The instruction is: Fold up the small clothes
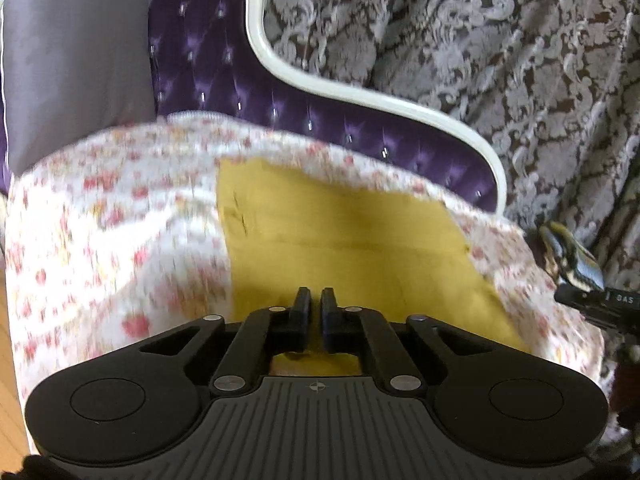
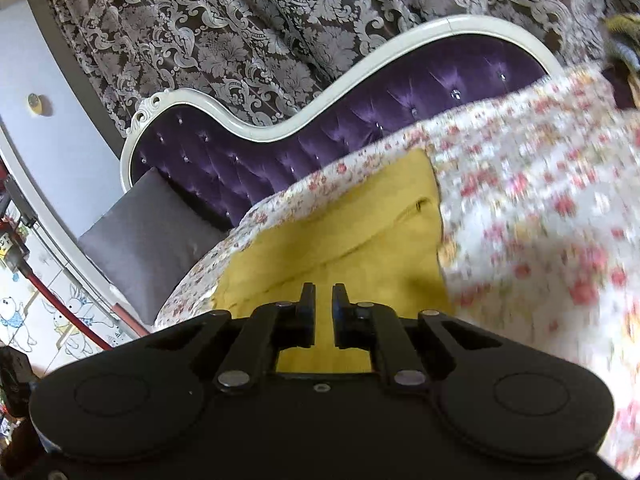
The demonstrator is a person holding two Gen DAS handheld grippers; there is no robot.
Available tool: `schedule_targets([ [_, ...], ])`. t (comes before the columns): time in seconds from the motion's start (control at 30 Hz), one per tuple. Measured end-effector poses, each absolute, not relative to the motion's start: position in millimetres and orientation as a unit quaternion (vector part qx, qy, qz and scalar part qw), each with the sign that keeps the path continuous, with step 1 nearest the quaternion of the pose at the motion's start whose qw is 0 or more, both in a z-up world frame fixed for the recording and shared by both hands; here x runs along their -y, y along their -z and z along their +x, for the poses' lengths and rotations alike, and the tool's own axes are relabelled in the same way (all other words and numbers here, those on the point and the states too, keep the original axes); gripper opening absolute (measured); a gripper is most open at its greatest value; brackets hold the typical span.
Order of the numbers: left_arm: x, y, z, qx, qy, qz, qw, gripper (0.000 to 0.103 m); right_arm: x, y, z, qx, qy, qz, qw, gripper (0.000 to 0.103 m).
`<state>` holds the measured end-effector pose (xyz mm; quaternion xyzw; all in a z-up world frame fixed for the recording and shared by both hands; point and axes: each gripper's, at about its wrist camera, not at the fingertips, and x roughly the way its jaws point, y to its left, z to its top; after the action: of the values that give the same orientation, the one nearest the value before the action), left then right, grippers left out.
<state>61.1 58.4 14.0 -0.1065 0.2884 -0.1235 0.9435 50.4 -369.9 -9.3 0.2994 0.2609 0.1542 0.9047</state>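
A mustard-yellow garment [image 1: 344, 240] is spread on the floral bedspread [image 1: 120, 216]; over its near edge the left gripper [image 1: 315, 300] is closed and the right gripper [image 2: 323, 298] is held narrow, a grip being indiscernible.

— Mustard-yellow garment [image 1: 340, 232] straight ahead of the black left gripper [image 1: 315, 300], plain, no print
— Under it, white bedspread [image 1: 120, 220] with small red and pink flowers
— Beyond the black right gripper [image 2: 323, 300]: deep purple tufted headboard [image 2: 280, 148], cream frame, grey cushion [image 2: 152, 232] off left
— Behind, brown curtain [image 2: 240, 40] with silver damask scrolls
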Motion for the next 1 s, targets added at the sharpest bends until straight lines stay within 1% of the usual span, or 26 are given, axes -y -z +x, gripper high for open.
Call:
schedule_targets([
  [0.07,-58.1,-18.2,66.5,-0.28,0.126,-0.102,0.946,0.003,370.4,8.1,57.5,-0.274,-0.149,0.282,0.907,0.026],
  [0.13,-57.7,-17.0,67.9,-0.283,0.127,-0.098,0.946,0.003,370.0,13.5,55.5,-0.293,-0.146,0.27,0.906,0.048],
  [0.17,-57.7,-13.8,68.6,-0.29,0.131,-0.097,0.943,0.003,370.9,20.1,51.8,-0.306,-0.147,0.273,0.9,0.07],
  [0.2,-59.8,-10.0,68.7,-0.298,0.134,-0.097,0.94,0.004,372.9,26.9,46.9,-0.316,-0.145,0.279,0.895,0.085],
  [0.27,-61.9,0.9,67.3,-0.32,0.139,-0.102,0.931,0.005,374.4,44.0,35.1,-0.342,-0.139,0.293,0.882,0.085],
  [0.33,-65.5,12.5,66.3,-0.348,0.141,-0.11,0.92,0.012,375.0,59.1,23.6,-0.361,-0.13,0.304,0.872,0.085],
  [0.37,-66.0,19.1,64.1,-0.362,0.142,-0.111,0.915,0.021,375.9,66.4,17.8,-0.368,-0.128,0.314,0.866,0.085],
  [0.4,-68.1,22.9,63.0,-0.369,0.14,-0.111,0.912,0.027,378.1,71.2,13.4,-0.371,-0.127,0.326,0.86,0.085],
  [0.47,-71.0,30.5,56.7,-0.38,0.134,-0.113,0.908,0.029,382.6,81.2,5.3,-0.375,-0.124,0.357,0.846,0.085],
  [0.53,-74.0,34.3,52.8,-0.389,0.128,-0.114,0.905,0.033,386.1,85.7,1.6,-0.379,-0.12,0.379,0.836,0.088],
  [0.6,-75.5,37.9,47.6,-0.398,0.122,-0.11,0.903,0.041,388.9,89.0,-1.2,-0.379,-0.124,0.393,0.829,0.089],
  [0.67,-76.7,40.4,44.0,-0.405,0.12,-0.108,0.9,0.042,390.2,89.9,-2.1,-0.379,-0.132,0.406,0.821,0.09],
  [0.73,-76.9,43.5,40.2,-0.413,0.12,-0.107,0.896,0.045,389.0,90.1,-0.9,-0.382,-0.147,0.416,0.812,0.084],
  [0.77,-76.3,45.0,38.2,-0.417,0.12,-0.105,0.895,0.047,387.6,89.0,-0.5,-0.383,-0.152,0.413,0.812,0.067],
  [0.8,-75.0,46.2,36.3,-0.417,0.121,-0.102,0.895,0.048,385.3,86.9,0.0,-0.386,-0.153,0.403,0.816,0.045],
  [0.83,-73.5,46.7,34.1,-0.415,0.121,-0.098,0.896,0.048,381.2,83.0,0.8,-0.389,-0.146,0.383,0.825,0.033],
  [0.87,-71.7,46.7,32.0,-0.414,0.122,-0.092,0.897,0.052,378.4,79.0,0.7,-0.392,-0.137,0.361,0.835,0.023],
  [0.97,-64.1,47.1,27.6,-0.413,0.125,-0.077,0.899,0.06,372.9,69.0,-0.6,-0.39,-0.123,0.327,0.852,0.018],
  [1.0,-61.4,47.5,25.8,-0.412,0.126,-0.071,0.9,0.062,371.7,64.7,-1.4,-0.388,-0.117,0.318,0.857,0.014],
])
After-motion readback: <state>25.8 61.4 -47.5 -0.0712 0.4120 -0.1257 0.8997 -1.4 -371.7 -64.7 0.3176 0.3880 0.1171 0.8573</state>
